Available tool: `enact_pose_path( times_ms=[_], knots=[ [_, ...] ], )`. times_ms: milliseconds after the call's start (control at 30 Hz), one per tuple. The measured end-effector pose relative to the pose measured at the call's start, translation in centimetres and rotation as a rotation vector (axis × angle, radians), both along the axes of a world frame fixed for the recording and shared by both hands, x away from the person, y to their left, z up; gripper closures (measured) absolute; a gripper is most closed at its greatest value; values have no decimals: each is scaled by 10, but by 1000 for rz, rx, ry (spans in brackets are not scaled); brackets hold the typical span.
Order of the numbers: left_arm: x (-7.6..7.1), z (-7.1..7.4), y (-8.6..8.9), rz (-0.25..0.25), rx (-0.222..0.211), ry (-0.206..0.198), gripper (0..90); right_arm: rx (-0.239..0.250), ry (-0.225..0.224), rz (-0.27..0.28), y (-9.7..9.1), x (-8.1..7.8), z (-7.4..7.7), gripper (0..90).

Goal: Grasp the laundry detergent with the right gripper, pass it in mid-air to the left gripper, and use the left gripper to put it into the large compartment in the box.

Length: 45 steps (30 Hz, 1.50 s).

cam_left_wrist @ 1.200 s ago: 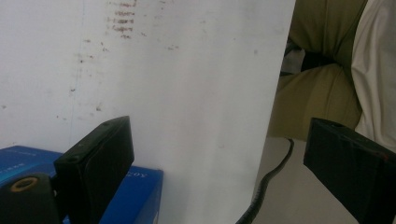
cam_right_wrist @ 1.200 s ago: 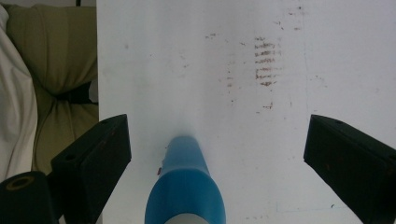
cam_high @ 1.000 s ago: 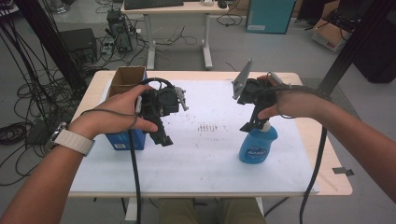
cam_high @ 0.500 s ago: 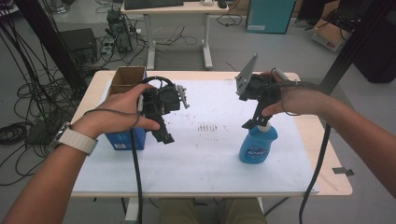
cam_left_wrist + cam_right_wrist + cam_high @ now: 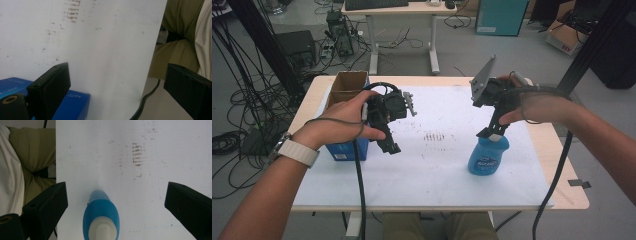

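Here, the right gripper (image 5: 492,131), jaws spread wide, is poised over the blue plastic spray bottle (image 5: 488,156), whose white neck should be centred before closing.

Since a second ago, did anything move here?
Hardly. The right gripper has lifted a touch above the spray bottle; its jaws are wide open, one on each side of the bottle's top, gripping nothing. The left gripper, also open, stayed by the blue box. Bottle, box and white mat kept their places.
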<state>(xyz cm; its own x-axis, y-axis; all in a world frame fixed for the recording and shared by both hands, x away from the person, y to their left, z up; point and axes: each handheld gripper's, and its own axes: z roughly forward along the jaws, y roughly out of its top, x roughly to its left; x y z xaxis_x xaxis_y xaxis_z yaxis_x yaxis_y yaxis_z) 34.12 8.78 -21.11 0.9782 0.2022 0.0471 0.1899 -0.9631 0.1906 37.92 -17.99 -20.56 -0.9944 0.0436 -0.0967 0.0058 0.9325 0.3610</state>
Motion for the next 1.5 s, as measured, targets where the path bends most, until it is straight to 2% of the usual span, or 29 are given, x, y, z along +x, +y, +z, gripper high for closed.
enact_pose_path(
  times_ms=[133, 167, 200, 233, 367, 433, 467, 500, 533, 600, 633, 667, 933, 1000, 1033, 1100, 1133, 1167, 1267, 1400, 1500],
  knots=[
    [0, -1, 0, 1, 1, -1, 99, -3, 1, -1, -4, -1, 1, 47],
    [2, 0, 0, -12, 12, -5, 100, 0, -2, -2, -6, -1, 1, 46],
    [2, 0, 0, -10, 11, -2, 99, 1, -1, 2, -7, -1, 2, 47],
    [1, -1, 0, 6, -7, -3, 99, 1, -1, 2, -7, -1, 2, 47],
    [1, -1, -2, 2, -5, -16, 75, 9, 6, 7, -11, -2, 4, 53],
    [1, -1, -2, 4, -3, -17, 70, 6, 10, 4, -13, -3, 5, 56],
    [3, 0, -2, -18, 17, -17, 70, 9, 11, 4, -15, -4, 6, 57],
    [3, 0, -2, -18, 17, -17, 68, 9, 11, 4, -15, -4, 6, 57],
    [1, -1, -2, 3, -4, -17, 68, 9, 18, 2, -18, -5, 7, 57],
    [1, -2, -2, 0, -5, -17, 68, 14, 19, -3, -19, -6, 7, 56],
    [2, -1, -2, -19, 11, -19, 68, 16, 21, -4, -21, -6, 7, 56],
    [1, -2, -2, 0, -7, -16, 68, 12, 22, -3, -22, -7, 7, 56],
    [1, -4, -2, -4, -10, -22, 70, 20, 16, -11, -30, -9, 10, 53],
    [1, -4, -3, -5, -13, -19, 70, 22, 14, -13, -33, -9, 9, 53],
    [3, -4, -2, -23, 4, -20, 70, 22, 14, -14, -34, -9, 9, 53],
    [1, -5, -3, -2, -12, -18, 70, 17, 15, -22, -37, -10, 8, 53],
    [3, -4, -3, -23, 4, -21, 70, 24, 12, -16, -37, -9, 7, 53],
    [3, -4, -3, -23, 4, -21, 70, 24, 12, -16, -37, -9, 7, 53],
    [2, -5, -4, -6, -12, -19, 70, 23, 19, -34, -41, -11, 5, 53],
    [3, -6, -4, -4, -15, -19, 70, 29, 13, -15, -45, -10, 3, 53],
    [3, -7, -5, -2, -16, -28, 70, 29, 15, -20, -47, -11, 1, 53]
  ],
)
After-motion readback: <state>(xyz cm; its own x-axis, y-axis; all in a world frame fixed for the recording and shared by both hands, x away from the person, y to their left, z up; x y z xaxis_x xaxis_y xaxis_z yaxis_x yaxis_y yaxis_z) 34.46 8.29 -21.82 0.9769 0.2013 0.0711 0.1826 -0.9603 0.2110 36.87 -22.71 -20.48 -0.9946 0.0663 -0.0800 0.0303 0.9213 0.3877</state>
